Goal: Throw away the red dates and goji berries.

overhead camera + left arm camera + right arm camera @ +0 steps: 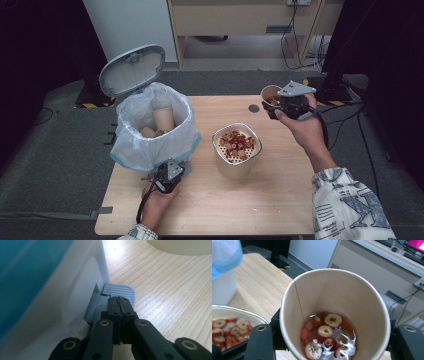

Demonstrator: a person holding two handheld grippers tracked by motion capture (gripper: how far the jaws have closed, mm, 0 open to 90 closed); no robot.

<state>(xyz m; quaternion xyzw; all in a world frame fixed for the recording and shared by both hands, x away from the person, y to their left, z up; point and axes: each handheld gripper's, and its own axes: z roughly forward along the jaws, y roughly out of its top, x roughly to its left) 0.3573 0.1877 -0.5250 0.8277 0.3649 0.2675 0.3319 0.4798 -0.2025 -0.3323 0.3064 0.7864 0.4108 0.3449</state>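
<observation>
A white pedal bin [131,150] lined with a plastic bag stands at the table's left, its lid [132,70] raised and paper cups [162,119] inside. My left gripper [167,175] is low at the bin's front, jaws shut together with nothing between them. Its tips [119,300] rest on the grey ribbed pedal [120,290]. My right gripper [274,106] is lifted over the far right of the table, shut on a paper cup [337,295]. That cup [270,94] holds red fruit slices in liquid. A cream strainer pot [235,167] with fruit slices on top stands mid-table.
A small dark disc [254,108] lies on the wood behind the strainer pot. The strainer's metal rim [227,308] sits just left of the held cup. Beyond the table's far edge are a cabinet, cables and dark floor.
</observation>
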